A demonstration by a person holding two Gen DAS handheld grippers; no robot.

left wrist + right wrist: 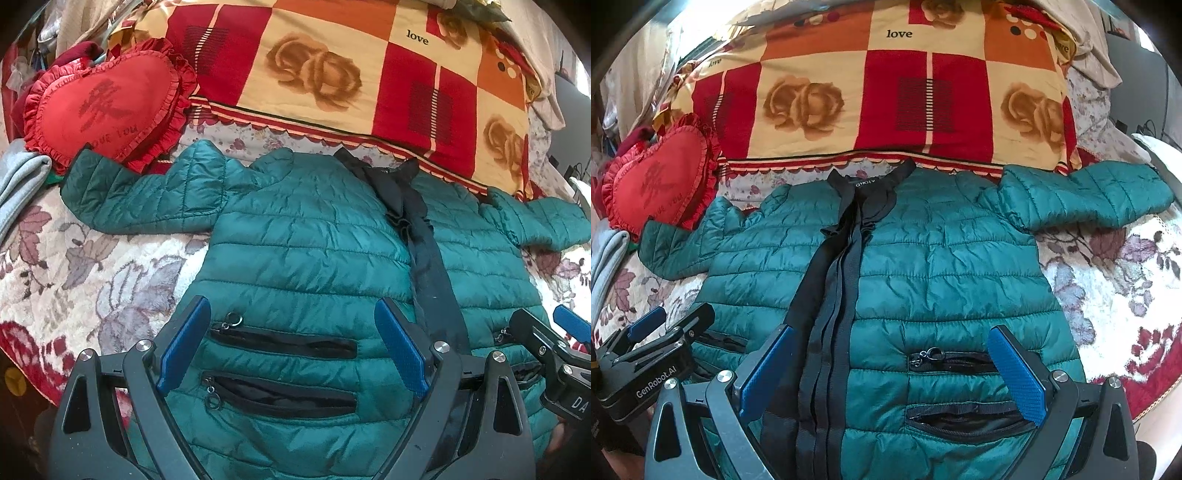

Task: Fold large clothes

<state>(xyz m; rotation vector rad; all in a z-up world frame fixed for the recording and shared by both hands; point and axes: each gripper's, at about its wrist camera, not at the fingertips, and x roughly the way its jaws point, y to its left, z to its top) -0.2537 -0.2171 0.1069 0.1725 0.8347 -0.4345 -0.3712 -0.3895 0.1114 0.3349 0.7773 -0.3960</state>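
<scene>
A teal quilted puffer jacket (306, 236) (942, 251) lies flat and front-up on a bed, sleeves spread to both sides, with a black zipper band (831, 288) down its middle. My left gripper (291, 310) hovers open over the jacket's left half above two zipped pockets (280, 341), nothing between its blue pads. My right gripper (894, 339) stands open over the right half, straddling the zipper band and a pocket (953, 360). Each gripper shows at the edge of the other's view: the right gripper (546, 332) and the left gripper (665, 328). Neither touches the cloth visibly.
A red heart-shaped frilled cushion (107, 107) (661, 181) lies by the left sleeve. A red, orange and cream checked quilt (351, 74) (886, 99) lies folded behind the collar. The bed has a floral cover (92, 266) (1115, 295). Grey cloth (18, 181) sits far left.
</scene>
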